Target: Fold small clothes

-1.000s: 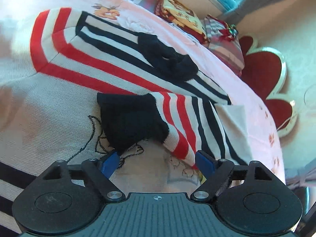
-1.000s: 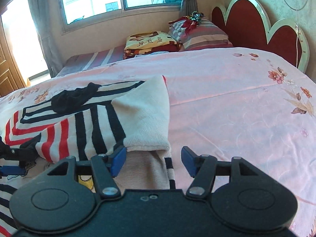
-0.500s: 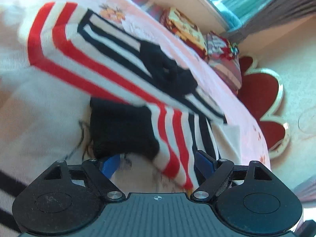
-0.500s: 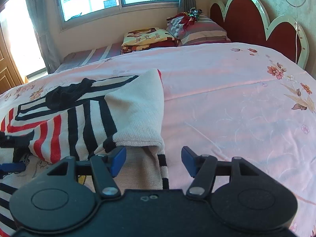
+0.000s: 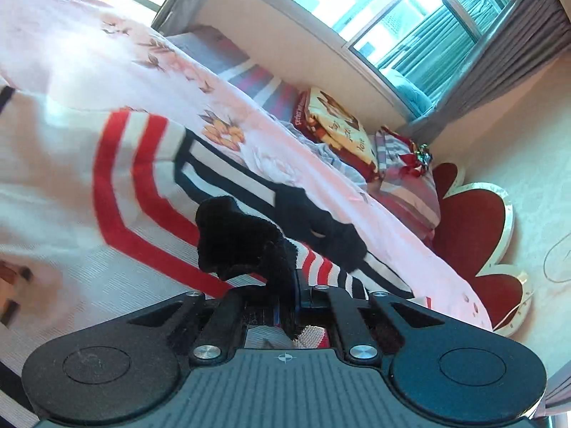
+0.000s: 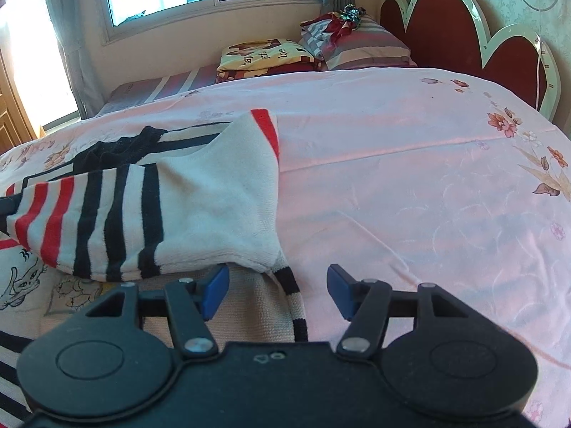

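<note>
A white knit sweater [image 5: 135, 185] with red and black stripes lies spread on the pink floral bedsheet [image 6: 410, 178]. My left gripper [image 5: 287, 299] is shut on the sleeve's black cuff [image 5: 235, 235], which bunches up above the fingers, raised off the sweater body. In the right wrist view the folded sleeve [image 6: 214, 196] lies across the sweater, white side up. My right gripper [image 6: 278, 287] hovers at its near corner with the jaws closing a little. The sleeve corner and striped hem [image 6: 296, 303] sit between the blue pads, untouched.
Pillows [image 6: 264, 55] and a folded blanket lie at the head of the bed under the window. A red scalloped headboard [image 6: 446, 32] stands at the right. Bare pink sheet stretches to the right of the sweater.
My left gripper's jaws went from wide apart to shut on the black cuff and lifted it, and its view tilted up toward the window. The right gripper barely moved.
</note>
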`<state>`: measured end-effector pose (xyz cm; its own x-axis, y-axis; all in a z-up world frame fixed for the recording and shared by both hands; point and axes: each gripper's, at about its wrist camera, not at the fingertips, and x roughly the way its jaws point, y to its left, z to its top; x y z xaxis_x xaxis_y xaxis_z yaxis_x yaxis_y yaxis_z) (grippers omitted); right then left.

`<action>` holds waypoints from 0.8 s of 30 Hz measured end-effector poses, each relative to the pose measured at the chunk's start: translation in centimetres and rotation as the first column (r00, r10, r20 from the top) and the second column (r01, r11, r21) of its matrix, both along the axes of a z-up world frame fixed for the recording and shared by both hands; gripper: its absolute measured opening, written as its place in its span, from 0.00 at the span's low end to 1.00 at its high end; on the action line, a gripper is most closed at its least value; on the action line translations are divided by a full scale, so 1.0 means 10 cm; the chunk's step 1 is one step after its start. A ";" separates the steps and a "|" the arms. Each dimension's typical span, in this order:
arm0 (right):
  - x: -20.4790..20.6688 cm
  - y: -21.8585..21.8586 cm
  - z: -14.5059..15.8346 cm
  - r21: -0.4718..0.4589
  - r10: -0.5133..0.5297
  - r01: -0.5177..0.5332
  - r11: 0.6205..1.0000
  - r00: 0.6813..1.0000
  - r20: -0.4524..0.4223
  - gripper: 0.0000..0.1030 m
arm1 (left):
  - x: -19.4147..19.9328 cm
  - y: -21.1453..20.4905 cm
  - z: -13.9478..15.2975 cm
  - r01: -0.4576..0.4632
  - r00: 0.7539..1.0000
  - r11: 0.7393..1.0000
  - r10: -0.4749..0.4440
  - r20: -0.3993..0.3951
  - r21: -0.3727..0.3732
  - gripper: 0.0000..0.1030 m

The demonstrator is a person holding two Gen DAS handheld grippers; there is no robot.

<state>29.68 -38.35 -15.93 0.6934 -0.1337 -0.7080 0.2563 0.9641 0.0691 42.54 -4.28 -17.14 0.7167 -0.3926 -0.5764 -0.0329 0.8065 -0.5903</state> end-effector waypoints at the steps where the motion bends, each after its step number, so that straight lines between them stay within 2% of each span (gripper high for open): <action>1: 0.02 0.02 0.00 0.007 0.012 -0.012 1.000 1.000 0.003 0.51 | 0.01 0.05 -0.02 0.010 1.000 1.000 -0.010 0.000 0.027 0.07; 2: 0.04 0.04 0.00 0.007 0.020 -0.020 1.000 1.000 0.006 0.43 | 0.03 0.06 -0.05 0.029 0.999 0.998 -0.028 -0.016 0.049 0.07; 4: 0.09 0.10 -0.01 -0.003 0.037 -0.037 0.999 0.999 0.004 0.36 | 0.10 0.06 -0.18 0.072 0.995 0.995 -0.067 -0.071 0.063 0.07; 6: 0.12 0.13 -0.01 -0.033 0.028 -0.027 0.999 0.999 0.019 0.24 | 0.12 -0.03 -0.30 0.118 0.989 0.986 -0.106 -0.105 0.117 0.07; 7: 0.11 0.07 -0.02 -0.011 -0.009 0.009 1.000 1.000 0.025 0.22 | 0.12 -0.08 -0.34 0.130 0.988 0.981 -0.116 -0.103 0.141 0.07; 10: 0.03 -0.29 -0.17 0.159 -0.147 0.147 0.976 0.989 -0.007 0.18 | 0.09 -0.08 -0.30 0.150 0.987 0.975 -0.137 -0.086 0.167 0.09; 11: -0.01 -0.32 -0.18 0.178 -0.147 0.144 0.973 0.989 -0.001 0.18 | 0.08 -0.06 -0.27 0.149 0.987 0.974 -0.135 -0.089 0.172 0.13; 12: -0.02 -0.30 -0.16 0.155 -0.131 0.131 0.979 0.991 -0.010 0.18 | 0.05 -0.01 -0.23 0.139 0.988 0.974 -0.124 -0.092 0.180 0.16; 14: -0.04 -0.25 -0.09 0.112 -0.092 0.093 0.989 0.996 -0.019 0.20 | -0.04 0.10 -0.15 0.118 0.991 0.971 -0.101 -0.090 0.206 0.21; 16: -0.13 -0.28 -0.02 0.125 -0.087 0.088 0.988 0.996 -0.018 0.21 | -0.15 0.24 -0.06 0.083 0.995 0.966 -0.068 -0.070 0.246 0.24; 18: -0.25 -0.34 0.08 0.147 -0.091 0.090 0.985 0.996 0.006 0.27 | -0.22 0.31 0.06 0.070 0.997 0.958 -0.063 -0.033 0.280 0.24; 21: -0.25 -0.37 0.22 0.153 -0.083 0.072 0.986 0.994 0.066 0.34 | -0.15 0.19 0.16 0.129 0.991 0.948 -0.133 -0.008 0.292 0.24; 23: -0.04 -0.36 0.26 0.114 -0.057 0.048 0.992 0.996 0.073 0.50 | -0.04 0.02 0.10 0.166 0.986 0.951 -0.166 -0.024 0.262 0.24; 24: 0.11 -0.36 0.24 0.109 -0.041 0.033 0.993 0.997 0.071 0.52 | 0.01 -0.07 0.05 0.185 0.983 0.948 -0.182 -0.036 0.259 0.24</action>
